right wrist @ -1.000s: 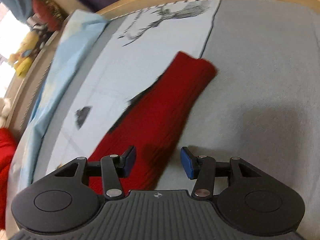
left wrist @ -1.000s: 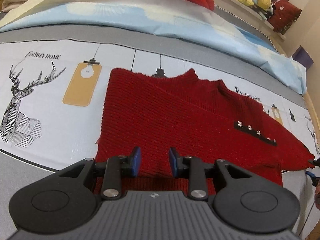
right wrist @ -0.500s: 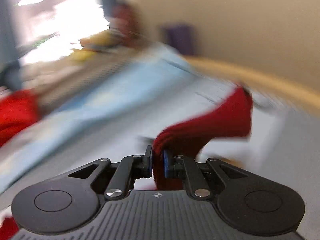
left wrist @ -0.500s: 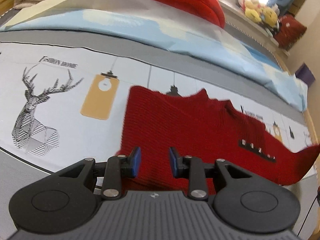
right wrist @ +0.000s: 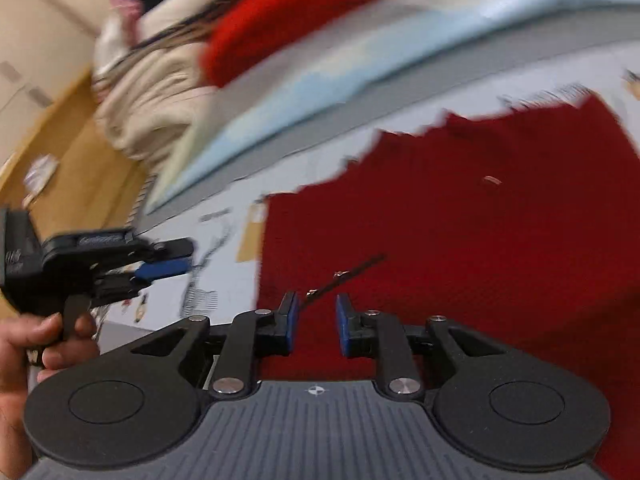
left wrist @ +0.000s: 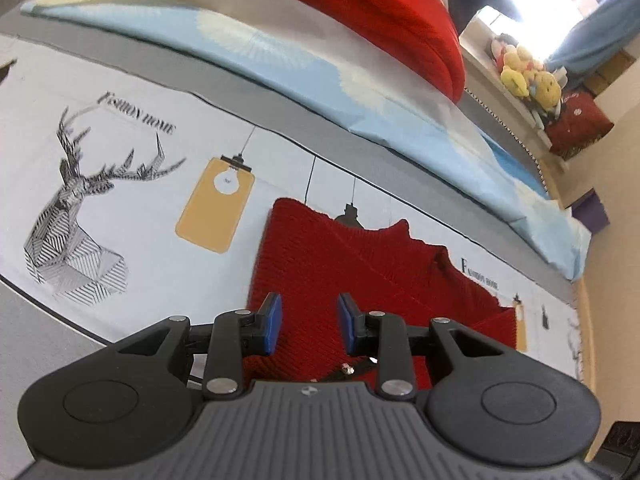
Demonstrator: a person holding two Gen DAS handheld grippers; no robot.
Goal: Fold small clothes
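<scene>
A red knitted sweater (left wrist: 360, 264) lies flat on the printed bedsheet (left wrist: 140, 240), its right sleeve folded over the body. A black strip with metal studs (right wrist: 352, 270) runs across the sweater (right wrist: 460, 220) just beyond my right gripper (right wrist: 316, 322). That gripper's jaws are opening over the knit, and nothing is pinched between the blue pads. My left gripper (left wrist: 308, 322) hovers over the sweater's left part, open and holding nothing. In the right wrist view the left gripper (right wrist: 180, 258) appears at the left, held by a hand (right wrist: 40, 344).
A folded light-blue quilt (left wrist: 360, 80) and a red blanket (left wrist: 380, 8) lie along the far side of the bed. Cream blankets (right wrist: 152, 92) are stacked at the head end. Plush toys (left wrist: 528, 76) sit on a ledge beyond. The wooden bed edge (left wrist: 584, 320) runs along the right.
My right gripper shut on the sleeve, swung it left across the sweater's body and let it go. The left gripper drew back and rolled a little, staying open.
</scene>
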